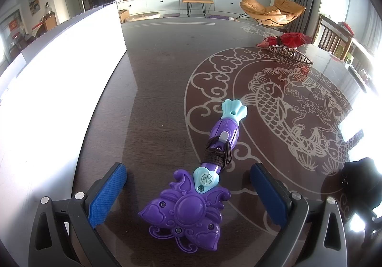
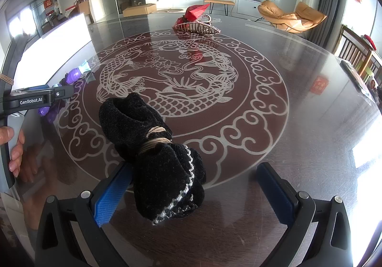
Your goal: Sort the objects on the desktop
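A purple and teal toy wand (image 1: 203, 181) with dark cord wound round its handle lies on the dark glass table (image 1: 162, 90). My left gripper (image 1: 188, 193) stands open, its blue pads either side of the wand's flower head without touching it. A black cloth bundle (image 2: 157, 159) tied with tan string lies between the open fingers of my right gripper (image 2: 195, 193); the left pad (image 2: 112, 195) is close against it. The same bundle (image 1: 360, 183) shows at the right edge of the left wrist view. The wand (image 2: 74, 76) appears partly hidden behind the left gripper's body in the right wrist view.
A large white box (image 1: 55, 90) stands along the table's left side. A red cloth bundle (image 2: 197, 12) and a beaded hair claw (image 2: 198, 25) lie at the far side. A hand (image 2: 14, 147) holds the left gripper. A wooden chair (image 2: 355, 52) stands at the right.
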{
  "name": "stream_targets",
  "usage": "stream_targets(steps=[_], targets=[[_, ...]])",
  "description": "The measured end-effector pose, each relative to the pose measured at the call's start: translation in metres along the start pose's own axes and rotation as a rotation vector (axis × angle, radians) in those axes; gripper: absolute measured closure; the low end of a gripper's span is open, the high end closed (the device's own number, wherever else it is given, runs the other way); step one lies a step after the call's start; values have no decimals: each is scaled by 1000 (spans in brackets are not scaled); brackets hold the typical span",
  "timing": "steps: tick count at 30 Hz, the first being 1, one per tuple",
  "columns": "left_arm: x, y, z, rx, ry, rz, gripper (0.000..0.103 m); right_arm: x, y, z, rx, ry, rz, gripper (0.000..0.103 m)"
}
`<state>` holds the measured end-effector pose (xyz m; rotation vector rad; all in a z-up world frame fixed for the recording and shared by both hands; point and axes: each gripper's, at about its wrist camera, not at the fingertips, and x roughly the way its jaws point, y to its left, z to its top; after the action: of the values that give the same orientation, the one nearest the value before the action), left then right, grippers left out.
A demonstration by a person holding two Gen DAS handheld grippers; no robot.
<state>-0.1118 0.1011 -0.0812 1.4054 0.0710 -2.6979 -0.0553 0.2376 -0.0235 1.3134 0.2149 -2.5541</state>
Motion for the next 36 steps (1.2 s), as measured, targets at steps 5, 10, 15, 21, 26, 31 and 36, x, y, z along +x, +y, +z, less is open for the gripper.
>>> stream_targets(steps=[5, 10, 15, 21, 26, 31, 36], targets=[[0, 0, 0, 0, 0, 0, 0, 0, 0, -1, 0, -1, 0, 0], [1, -1, 0, 0, 0, 0, 0, 0, 0, -1, 0, -1, 0, 0], [1, -1, 0, -1, 0, 0, 0, 0, 0, -1, 0, -1, -1, 0], [1, 0, 0, 0, 0, 0, 0, 0, 0, -1, 0, -1, -1, 0], [1, 0, 0, -1, -1, 0, 0, -1, 0, -1, 0, -1, -1, 0], [1, 0, 0, -1, -1, 1, 0, 1, 0, -2, 0, -1, -1, 0], [1, 0, 0, -1, -1, 1, 0, 0, 0, -2, 0, -1, -1, 0]])
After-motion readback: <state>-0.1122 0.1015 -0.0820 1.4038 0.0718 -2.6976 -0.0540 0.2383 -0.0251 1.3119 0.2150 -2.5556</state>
